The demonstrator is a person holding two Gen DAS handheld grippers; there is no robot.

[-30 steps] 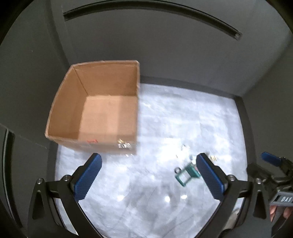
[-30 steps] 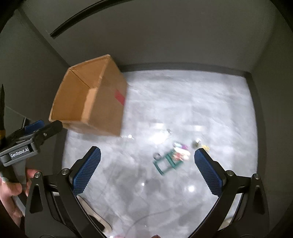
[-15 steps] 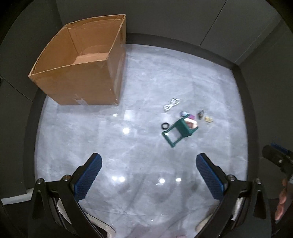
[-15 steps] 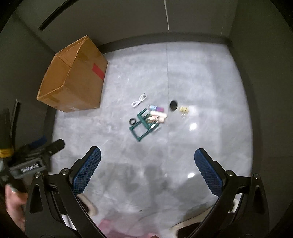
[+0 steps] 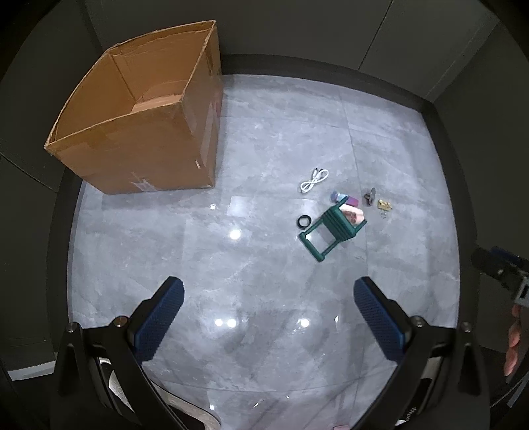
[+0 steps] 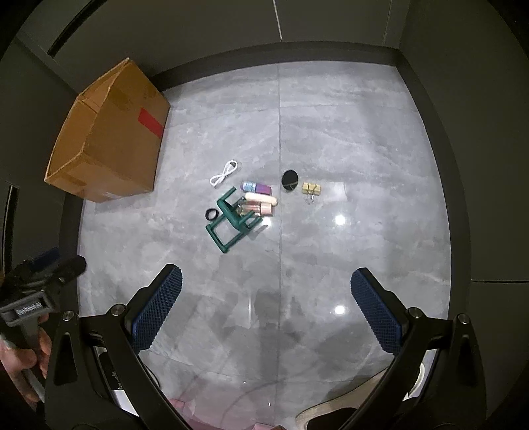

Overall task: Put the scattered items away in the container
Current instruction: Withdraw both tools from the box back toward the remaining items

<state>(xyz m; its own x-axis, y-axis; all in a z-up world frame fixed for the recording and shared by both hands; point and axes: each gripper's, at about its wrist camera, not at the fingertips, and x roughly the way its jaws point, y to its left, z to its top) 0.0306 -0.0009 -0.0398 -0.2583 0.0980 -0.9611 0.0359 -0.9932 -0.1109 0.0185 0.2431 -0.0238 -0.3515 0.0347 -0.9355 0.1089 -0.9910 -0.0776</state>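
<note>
Floor (image 6: 347, 139): glossy grey marble-look tiles, thin grout lines crossing, bright ceiling lights mirrored as white spots.
Skirting (image 6: 297, 54): dark band edging the floor at the foot of the walls.
Walls (image 5: 297, 29): matt dark grey panels, pale vertical seams between them.
Shoe (image 6: 334, 411): pale toe at the lower edge, partly hidden.

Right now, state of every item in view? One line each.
cardboard box: open top, upright, looks empty.
green rack: tipped over on the floor, against the tubes.
white cable: coiled, on the floor, apart.
black ring: flat, beside the rack.
purple tube: lying down.
pink tubes: lying down.
black disc: flat on the floor.
gold binder clip: lying loose.
left gripper: open, empty.
right gripper: open, empty.
</note>
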